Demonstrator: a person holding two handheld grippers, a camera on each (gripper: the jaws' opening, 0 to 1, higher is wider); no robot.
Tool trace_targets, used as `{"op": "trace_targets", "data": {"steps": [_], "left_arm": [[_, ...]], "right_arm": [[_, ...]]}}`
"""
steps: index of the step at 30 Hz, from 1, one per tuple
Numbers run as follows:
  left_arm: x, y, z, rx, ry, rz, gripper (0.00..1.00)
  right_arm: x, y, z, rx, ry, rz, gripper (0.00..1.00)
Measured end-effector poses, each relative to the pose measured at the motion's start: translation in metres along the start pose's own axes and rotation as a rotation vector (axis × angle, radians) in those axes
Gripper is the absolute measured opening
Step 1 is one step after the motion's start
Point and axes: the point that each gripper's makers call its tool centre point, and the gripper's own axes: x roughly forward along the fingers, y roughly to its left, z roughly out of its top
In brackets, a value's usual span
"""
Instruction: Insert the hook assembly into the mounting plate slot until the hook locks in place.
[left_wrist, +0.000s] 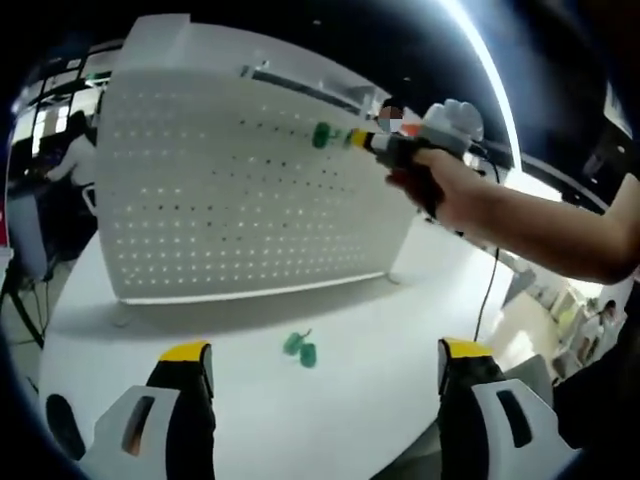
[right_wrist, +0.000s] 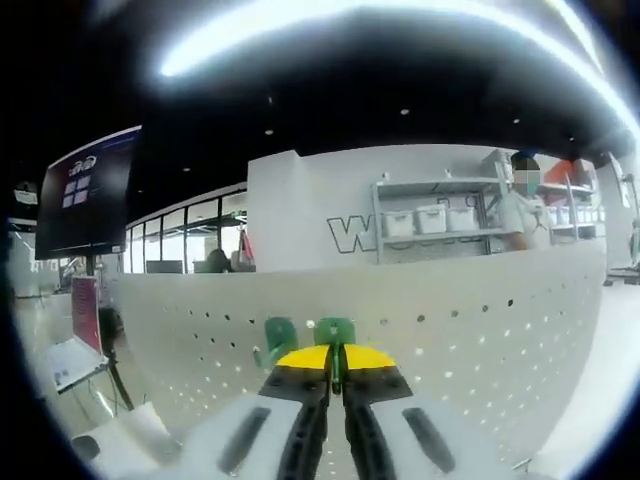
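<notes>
The right gripper (right_wrist: 336, 362) has its jaws pinched tight on a green hook (right_wrist: 333, 333), holding it right up at the white pegboard (right_wrist: 480, 330), near the upper holes. In the left gripper view you can see that gripper (left_wrist: 362, 139) with a hand (left_wrist: 440, 185) around it, hook (left_wrist: 322, 135) at the board (left_wrist: 240, 190). The left gripper (left_wrist: 325, 365) is spread wide, holding nothing, low over the white table (left_wrist: 400, 330). A second green hook (left_wrist: 300, 349) lies on the table between its jaws and the board.
</notes>
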Motion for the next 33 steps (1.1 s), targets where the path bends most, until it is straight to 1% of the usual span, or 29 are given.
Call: {"op": "trace_targets", "data": {"steps": [3, 5, 6, 8, 12, 18, 27, 31, 32, 33], "left_arm": [[0.0007, 0.0019, 0.0001, -0.006, 0.0, 0.003, 0.93], [0.0011, 0.003, -0.0002, -0.01, 0.0, 0.006, 0.93], [0.0013, 0.0032, -0.0003, -0.012, -0.001, 0.006, 0.93], [0.0016, 0.0032, -0.0015, -0.018, 0.002, 0.004, 0.92], [0.0026, 0.0045, -0.004, -0.029, 0.006, 0.006, 0.91], [0.0022, 0.0048, -0.0037, -0.034, 0.004, 0.006, 0.89], [0.0006, 0.0053, -0.0041, -0.039, -0.002, 0.012, 0.88], [-0.0002, 0.005, -0.005, -0.041, -0.002, 0.015, 0.87], [-0.0003, 0.0049, -0.0052, -0.042, -0.003, 0.016, 0.87], [-0.0004, 0.0049, -0.0056, -0.042, -0.002, 0.016, 0.87]], "right_arm": [[0.0057, -0.0036, 0.001, 0.011, 0.004, -0.009, 0.01], [0.0086, -0.0036, 0.003, 0.004, 0.005, -0.013, 0.01], [0.0095, -0.0033, 0.0024, 0.002, 0.015, -0.014, 0.01], [0.0081, -0.0025, 0.0025, 0.009, 0.02, -0.017, 0.01], [0.0062, -0.0007, 0.002, -0.006, 0.02, -0.017, 0.01], [0.0046, 0.0008, 0.0023, -0.007, 0.022, -0.022, 0.01], [0.004, -0.0001, -0.001, -0.062, 0.048, -0.032, 0.01], [0.0045, -0.0025, -0.0025, -0.046, 0.053, -0.036, 0.01], [0.0049, -0.0013, -0.0011, -0.049, 0.051, -0.032, 0.01], [0.0055, -0.0001, -0.0024, -0.066, 0.063, -0.033, 0.01]]}}
